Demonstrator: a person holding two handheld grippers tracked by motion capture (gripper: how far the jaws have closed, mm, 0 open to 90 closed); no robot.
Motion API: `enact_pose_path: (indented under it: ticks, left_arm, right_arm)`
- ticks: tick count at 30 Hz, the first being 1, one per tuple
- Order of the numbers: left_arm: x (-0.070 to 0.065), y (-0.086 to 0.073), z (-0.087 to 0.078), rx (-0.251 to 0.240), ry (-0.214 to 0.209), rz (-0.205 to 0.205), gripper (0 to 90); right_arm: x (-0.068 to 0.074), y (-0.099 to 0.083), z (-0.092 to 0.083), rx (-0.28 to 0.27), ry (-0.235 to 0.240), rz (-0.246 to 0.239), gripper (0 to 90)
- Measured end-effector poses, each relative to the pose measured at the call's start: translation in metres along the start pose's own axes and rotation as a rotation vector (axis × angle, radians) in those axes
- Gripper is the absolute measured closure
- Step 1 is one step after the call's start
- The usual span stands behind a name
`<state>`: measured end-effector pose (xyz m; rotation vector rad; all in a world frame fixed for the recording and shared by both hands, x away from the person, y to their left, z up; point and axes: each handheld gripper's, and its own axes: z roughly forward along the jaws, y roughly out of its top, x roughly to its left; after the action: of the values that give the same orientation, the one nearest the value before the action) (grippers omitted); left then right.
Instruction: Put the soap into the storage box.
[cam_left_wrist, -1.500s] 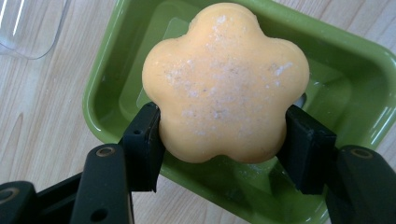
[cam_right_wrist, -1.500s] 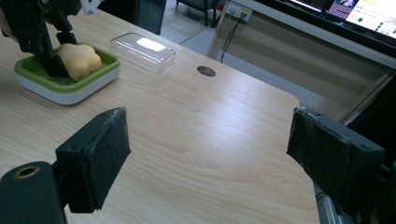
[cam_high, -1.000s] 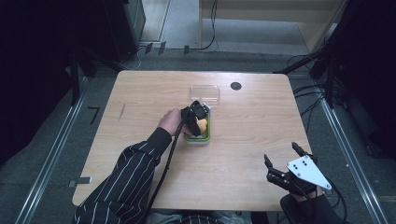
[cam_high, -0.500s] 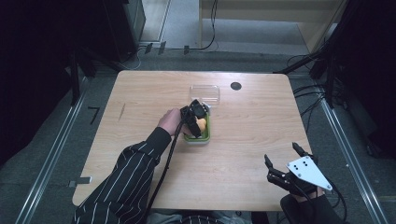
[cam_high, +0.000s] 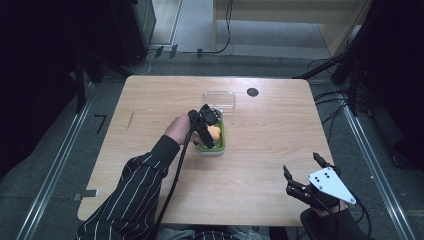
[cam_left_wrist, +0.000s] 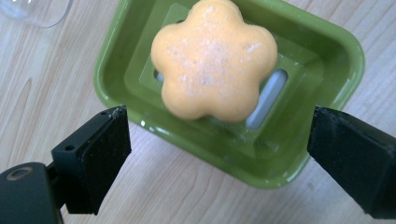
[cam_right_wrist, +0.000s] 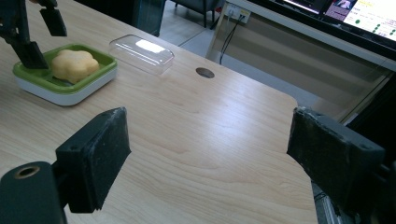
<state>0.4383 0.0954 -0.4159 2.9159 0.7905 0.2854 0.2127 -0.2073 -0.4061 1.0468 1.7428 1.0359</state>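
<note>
Left gripper (cam_left_wrist: 217, 154) freshly spread wide, empty, above orange flower soap (cam_left_wrist: 213, 58) in green dish (cam_left_wrist: 327, 51).

Clear lid (cam_left_wrist: 35, 11) edge-cropped, perhaps half

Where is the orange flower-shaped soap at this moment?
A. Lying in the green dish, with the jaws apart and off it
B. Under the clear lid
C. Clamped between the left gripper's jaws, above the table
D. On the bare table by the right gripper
A: the orange flower-shaped soap rests in the green dish, and the left gripper has its jaws wide apart, clear of it.
</note>
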Motion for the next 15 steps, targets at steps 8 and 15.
enact_pose_path:
  ticks: [8,15]
  left_arm:
    - [-0.004,-0.011,-0.015,-0.006,0.006,-0.021,1.4]
    - [-0.013,-0.025,-0.023,0.001,0.005,-0.035,0.0]
  right_arm:
    - [0.0,0.0,0.0,0.001,0.002,0.001,13.4]
    - [0.0,0.0,0.0,0.0,0.003,0.002,13.3]
